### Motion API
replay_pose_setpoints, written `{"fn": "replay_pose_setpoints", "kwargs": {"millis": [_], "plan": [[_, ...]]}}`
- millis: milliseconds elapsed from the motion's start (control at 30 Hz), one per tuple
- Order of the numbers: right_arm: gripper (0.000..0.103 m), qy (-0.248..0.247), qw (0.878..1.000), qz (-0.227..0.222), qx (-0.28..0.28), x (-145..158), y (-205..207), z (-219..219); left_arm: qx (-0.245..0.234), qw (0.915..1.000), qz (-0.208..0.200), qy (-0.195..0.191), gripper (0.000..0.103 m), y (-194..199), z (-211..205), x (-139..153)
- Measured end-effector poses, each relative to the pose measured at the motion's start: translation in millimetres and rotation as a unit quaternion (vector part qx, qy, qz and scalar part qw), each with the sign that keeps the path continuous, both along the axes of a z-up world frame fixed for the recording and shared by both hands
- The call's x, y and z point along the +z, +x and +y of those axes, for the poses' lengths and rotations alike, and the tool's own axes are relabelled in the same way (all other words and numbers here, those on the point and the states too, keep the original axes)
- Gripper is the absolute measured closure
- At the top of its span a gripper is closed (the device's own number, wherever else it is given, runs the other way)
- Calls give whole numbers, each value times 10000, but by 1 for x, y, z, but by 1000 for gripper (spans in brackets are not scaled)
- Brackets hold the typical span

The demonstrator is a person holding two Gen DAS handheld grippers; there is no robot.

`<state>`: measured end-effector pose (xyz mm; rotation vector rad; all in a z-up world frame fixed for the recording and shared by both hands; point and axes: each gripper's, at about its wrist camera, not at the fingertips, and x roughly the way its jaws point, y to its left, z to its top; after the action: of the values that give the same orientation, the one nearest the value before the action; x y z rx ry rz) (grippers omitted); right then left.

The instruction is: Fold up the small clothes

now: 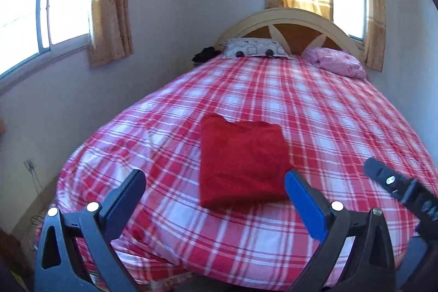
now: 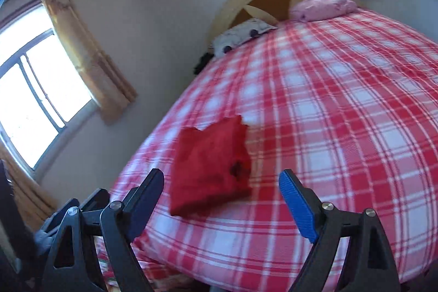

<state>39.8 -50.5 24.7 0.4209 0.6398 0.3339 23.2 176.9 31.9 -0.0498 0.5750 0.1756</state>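
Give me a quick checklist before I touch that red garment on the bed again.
1. Red garment folded into a compact rectangle: ok.
2. Garment lying flat on the plaid bedspread, away from the pillows: ok.
3. Left hand-held gripper open and empty: ok.
4. Right hand-held gripper open and empty: ok.
5. Both grippers clear of the garment, not touching it: ok.
6. Dark spot on the garment, a mark or a hole: cannot tell.

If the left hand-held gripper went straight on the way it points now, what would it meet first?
Most likely the folded red garment on the plaid bedspread: it lies centred ahead of the open left hand-held gripper. Depth is unclear; aimed low, it might touch the bedspread first.
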Motion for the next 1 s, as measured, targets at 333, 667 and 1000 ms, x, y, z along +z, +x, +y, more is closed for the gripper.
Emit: {"fn": "replay_pose_setpoints", "kwargs": {"millis": [333,667,1000], "plan": [[16,-552,9964,-477,-436,4,-24,-15,-146,9996,-123,224,0,-17,-35,-3],[16,-926,9879,-1113,-561,29,-49,-1,99,9980,-438,453,0,-25,-28,11],[16,-952,9873,-1171,-491,31,-51,4,244,9979,-406,448,0,-23,-24,10]]}}
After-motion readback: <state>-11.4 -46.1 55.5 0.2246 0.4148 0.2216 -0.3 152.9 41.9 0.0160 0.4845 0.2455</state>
